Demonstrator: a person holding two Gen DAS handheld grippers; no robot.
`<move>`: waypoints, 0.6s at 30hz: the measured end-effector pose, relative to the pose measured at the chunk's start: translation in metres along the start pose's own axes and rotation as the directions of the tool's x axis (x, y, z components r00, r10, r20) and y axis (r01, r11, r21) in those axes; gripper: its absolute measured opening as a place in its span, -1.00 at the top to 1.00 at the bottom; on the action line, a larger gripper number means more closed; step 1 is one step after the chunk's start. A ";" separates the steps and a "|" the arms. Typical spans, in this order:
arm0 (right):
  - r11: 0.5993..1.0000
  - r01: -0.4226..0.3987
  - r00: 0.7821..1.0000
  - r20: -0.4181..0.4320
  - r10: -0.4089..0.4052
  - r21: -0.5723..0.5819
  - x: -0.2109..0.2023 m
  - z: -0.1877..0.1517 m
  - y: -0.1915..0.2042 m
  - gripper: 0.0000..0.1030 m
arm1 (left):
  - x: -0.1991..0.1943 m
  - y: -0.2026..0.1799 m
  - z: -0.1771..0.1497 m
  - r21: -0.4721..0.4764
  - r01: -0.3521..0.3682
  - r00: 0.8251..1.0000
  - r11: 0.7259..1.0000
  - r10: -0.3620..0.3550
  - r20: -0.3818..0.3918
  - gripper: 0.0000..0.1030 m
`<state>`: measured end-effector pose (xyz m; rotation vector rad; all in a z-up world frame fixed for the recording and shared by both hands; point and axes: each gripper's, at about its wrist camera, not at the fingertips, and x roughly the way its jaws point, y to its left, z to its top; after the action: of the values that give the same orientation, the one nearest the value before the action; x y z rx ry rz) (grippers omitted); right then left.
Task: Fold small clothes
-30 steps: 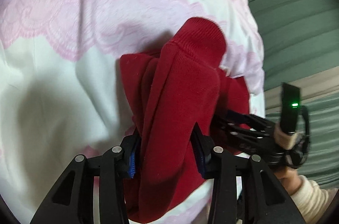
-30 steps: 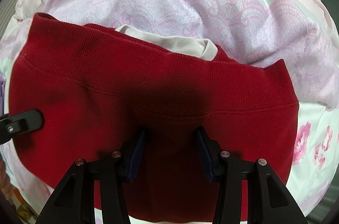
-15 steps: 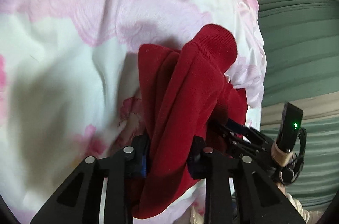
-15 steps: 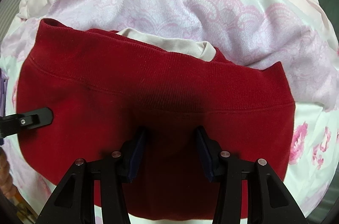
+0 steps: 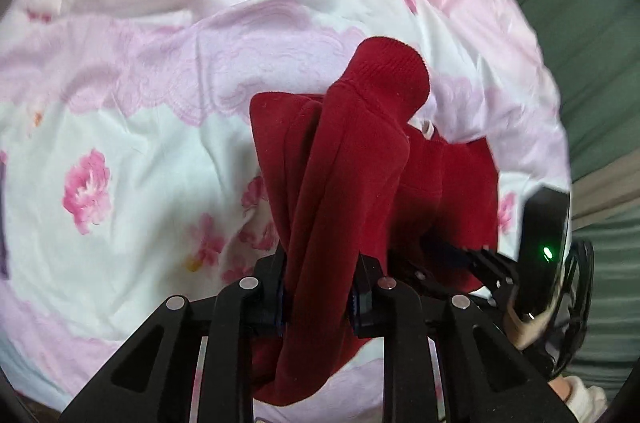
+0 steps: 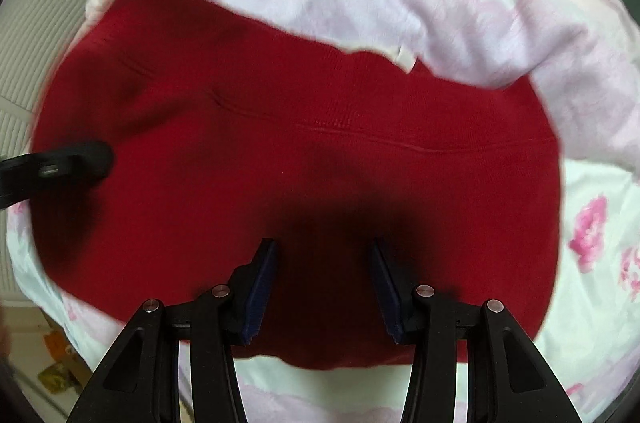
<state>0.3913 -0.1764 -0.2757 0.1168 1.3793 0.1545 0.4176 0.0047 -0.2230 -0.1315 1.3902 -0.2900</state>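
While floral bedsheet surrounds it, red garment drapes forward.

red garment far edge motion-blurred; right gripper fingertips hidden.

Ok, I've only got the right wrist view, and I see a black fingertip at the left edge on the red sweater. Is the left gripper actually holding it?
Observer: Yes, the left gripper is shut on a bunched fold of the red sweater.
Operator: Which part is bunched?
Observer: It looks like a sleeve; its ribbed cuff sticks out past the fingers.
Operator: Can you see my right gripper from there?
Observer: Yes, the right gripper is at the sweater's right edge, with a green light lit on it.
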 end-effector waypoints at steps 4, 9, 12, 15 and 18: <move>0.999 -0.041 0.999 -0.015 0.041 0.018 0.003 0.003 -0.012 0.09 | -0.011 -0.031 0.000 0.014 -0.043 0.999 0.999 0.043 0.028 0.55; 0.997 0.009 0.990 0.137 -0.019 0.071 -0.060 -0.013 -0.057 0.09 | -0.014 -0.070 0.006 -0.020 -0.041 0.999 0.999 0.042 0.027 0.55; 0.991 0.033 0.983 0.173 -0.056 0.130 -0.088 -0.030 -0.102 0.09 | -0.009 -0.098 0.007 -0.019 -0.058 0.998 0.998 0.058 0.028 0.55; 0.977 0.036 0.980 0.183 -0.075 0.209 -0.107 -0.051 -0.144 0.09 | 0.002 -0.131 0.006 0.001 -0.083 0.996 0.997 0.083 0.024 0.55; 0.962 0.038 0.979 0.184 -0.091 0.269 -0.117 -0.063 -0.178 0.09 | 0.018 -0.164 0.004 0.029 -0.113 0.993 0.993 0.113 0.017 0.55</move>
<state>0.3155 -0.3729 -0.2055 0.3022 1.2008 -0.0960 0.4040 -0.1571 -0.1967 -0.0302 1.3725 -0.2150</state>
